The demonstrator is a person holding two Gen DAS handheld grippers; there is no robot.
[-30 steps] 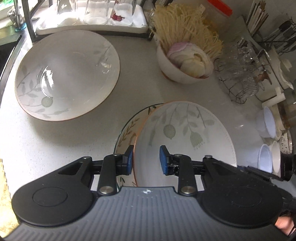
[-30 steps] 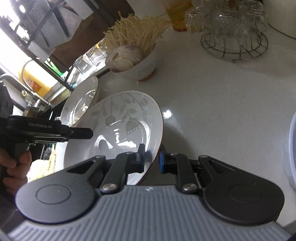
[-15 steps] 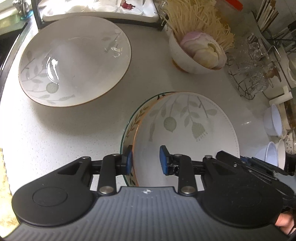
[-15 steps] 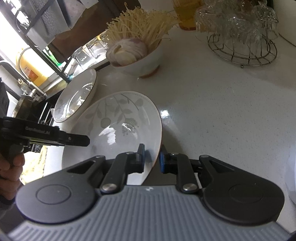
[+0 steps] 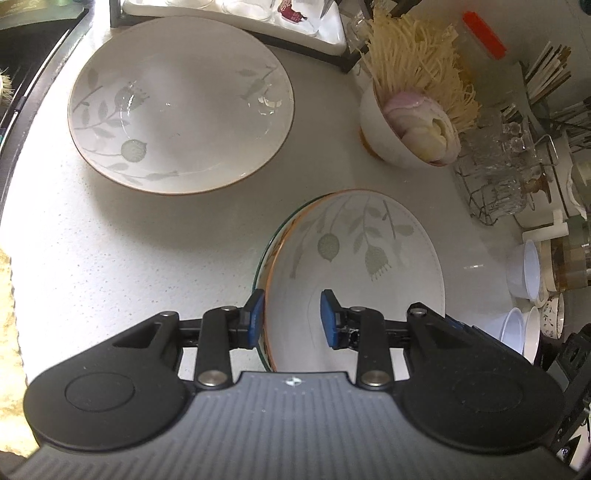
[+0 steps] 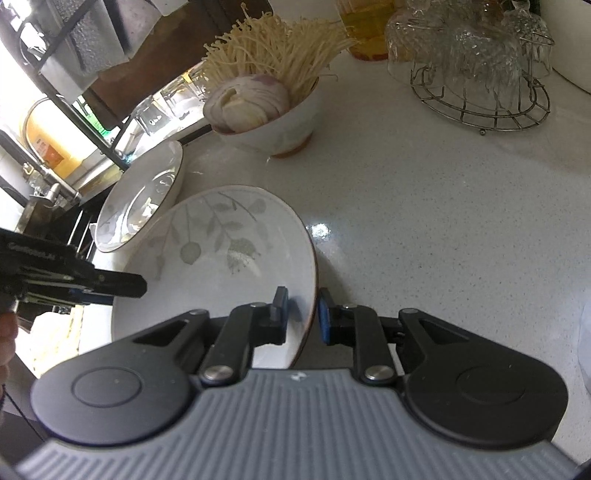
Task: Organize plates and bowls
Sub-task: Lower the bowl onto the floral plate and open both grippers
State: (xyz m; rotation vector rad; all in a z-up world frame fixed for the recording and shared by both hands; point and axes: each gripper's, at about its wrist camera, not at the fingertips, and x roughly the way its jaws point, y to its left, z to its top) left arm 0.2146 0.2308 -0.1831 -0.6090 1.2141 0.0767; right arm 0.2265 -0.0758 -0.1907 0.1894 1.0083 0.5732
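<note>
A white leaf-patterned bowl (image 5: 354, 273) sits inside a green-rimmed plate (image 5: 266, 254) on the counter. My left gripper (image 5: 291, 317) straddles their left rims, its jaws set apart with a gap on the inner side. My right gripper (image 6: 302, 314) is shut on the same bowl's (image 6: 214, 258) right rim. A second, larger leaf-patterned bowl (image 5: 181, 107) lies empty at the back left; it also shows in the right wrist view (image 6: 140, 199).
A small bowl of onion and enoki mushrooms (image 5: 410, 122) stands behind the held bowl. A wire rack of glasses (image 6: 476, 62) is at the back right. Small white cups (image 5: 524, 266) crowd the right edge. A dish rack tray (image 5: 236, 14) lines the back.
Both grippers have risen and shifted left with the bowl and plate; the large bowl and the onion bowl now sit lower in the left view. The left jaws look slightly wider apart.
</note>
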